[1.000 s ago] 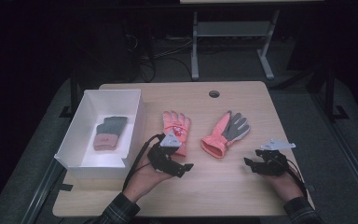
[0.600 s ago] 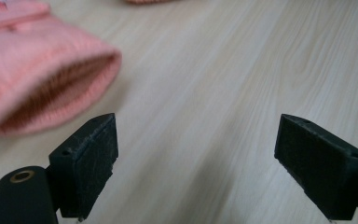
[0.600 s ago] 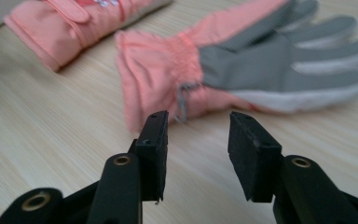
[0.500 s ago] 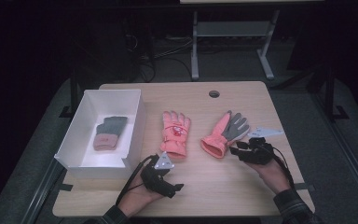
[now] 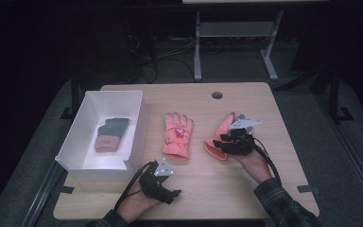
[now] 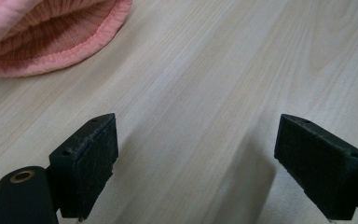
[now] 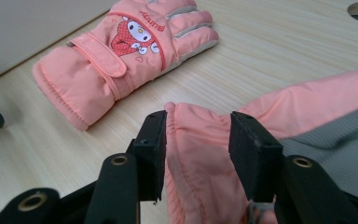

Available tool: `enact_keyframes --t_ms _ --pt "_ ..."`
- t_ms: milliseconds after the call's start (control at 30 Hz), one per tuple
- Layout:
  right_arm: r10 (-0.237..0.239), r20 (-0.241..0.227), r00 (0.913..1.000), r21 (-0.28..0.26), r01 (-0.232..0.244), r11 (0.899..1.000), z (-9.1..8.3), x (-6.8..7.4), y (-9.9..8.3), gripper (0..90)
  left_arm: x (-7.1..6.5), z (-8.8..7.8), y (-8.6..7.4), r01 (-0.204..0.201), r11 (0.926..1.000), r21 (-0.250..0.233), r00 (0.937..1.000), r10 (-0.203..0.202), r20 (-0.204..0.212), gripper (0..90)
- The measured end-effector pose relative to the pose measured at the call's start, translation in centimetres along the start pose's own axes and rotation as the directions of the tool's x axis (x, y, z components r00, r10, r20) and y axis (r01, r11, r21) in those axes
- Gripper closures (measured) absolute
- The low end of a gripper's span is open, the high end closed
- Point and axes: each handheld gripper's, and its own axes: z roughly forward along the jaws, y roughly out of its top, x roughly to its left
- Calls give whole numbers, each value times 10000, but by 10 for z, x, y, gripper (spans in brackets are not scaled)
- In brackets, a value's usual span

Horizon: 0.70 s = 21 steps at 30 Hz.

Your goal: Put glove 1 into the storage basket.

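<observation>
Gloves, pink: one lay flat at the table's middle, cartoon print up; the second glove lay toward the right edge, its cuff between the right claw's jaws, which straddled the fabric part-closed — firm grip could not be told. Left claw rested near the front edge, jaws spread wide over bare wood. White box at the left edge held a third, grey-and-pink glove.

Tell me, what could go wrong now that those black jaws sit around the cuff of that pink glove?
The right gripper has its jaws around only the bunched cuff edge of the pink padded glove with the grey palm, so the soft fabric might slip out when lifted. The glove's fingers could also drag across the light wooden table and nudge the other pink glove with the cartoon print, which lies close by.
</observation>
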Motion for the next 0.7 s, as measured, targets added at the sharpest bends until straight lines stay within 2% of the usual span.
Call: enact_keyframes --t_ms 100,200,433,533,667,700 --pt "2 62 10000 184 -3 9998 8 1 0 565 0 1 -1 -283 9995 148 9994 286 -185 129" --pt "94 24 10000 239 -95 9997 11 0 -1 581 1 2 -1 -244 9997 79 9996 245 -129 129" --pt "460 140 9988 472 -466 9978 13 -2 -4 778 2 2 -2 -182 9998 -11 9998 182 -17 130" --pt "591 -30 9982 570 -588 9966 13 -5 -7 821 2 2 -3 -165 9998 -117 9999 165 9 130" --pt "749 -338 9966 667 -725 9951 11 -3 -11 829 2 2 -3 -237 9997 -96 9997 237 16 130" --pt "636 -402 9972 661 -609 9959 10 -1 -12 832 2 2 -3 -238 9997 -97 9997 239 17 130"
